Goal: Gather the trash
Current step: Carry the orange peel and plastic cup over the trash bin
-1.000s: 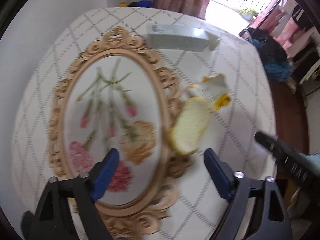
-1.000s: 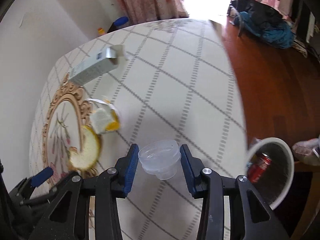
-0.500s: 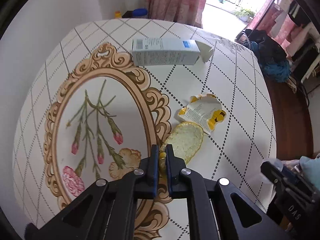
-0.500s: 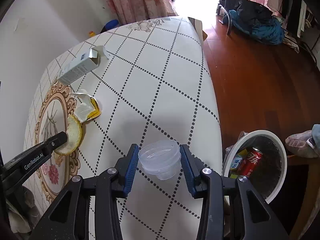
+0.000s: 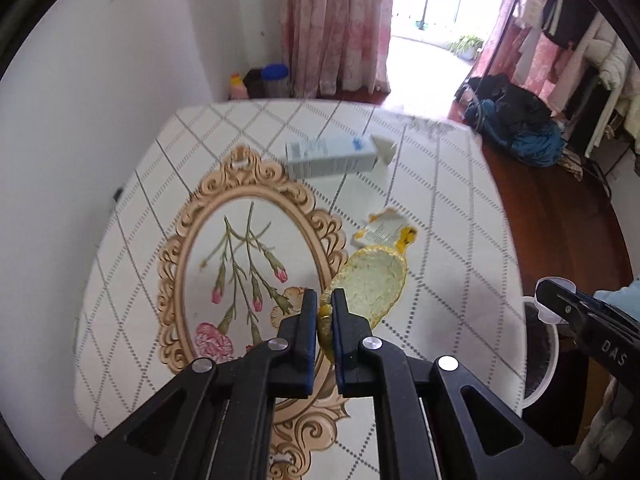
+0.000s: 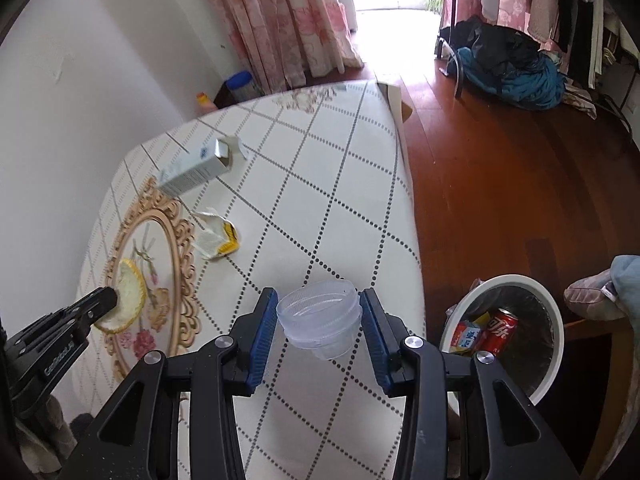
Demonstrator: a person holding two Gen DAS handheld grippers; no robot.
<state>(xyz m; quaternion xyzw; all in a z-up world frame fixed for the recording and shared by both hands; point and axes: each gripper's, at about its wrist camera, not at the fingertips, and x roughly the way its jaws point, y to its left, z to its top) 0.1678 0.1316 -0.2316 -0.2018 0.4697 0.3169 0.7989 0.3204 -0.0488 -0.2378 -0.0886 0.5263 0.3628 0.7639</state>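
My left gripper is shut on the rim of a yellow peel and holds it lifted above the table; it also shows in the right wrist view. My right gripper is shut on a clear plastic cup, held above the table's near right edge. A torn yellow and white wrapper and an open white and blue carton lie on the table. A white trash bin stands on the floor to the right, holding a red can.
The table wears a white diamond-patterned cloth with an ornate oval flower print. A white wall is at left, pink curtains behind. Clothes are piled on the wood floor at far right.
My left gripper closed on the peel, then lifted it off the table. My right gripper kept hold of the cup and shifted toward the bin.
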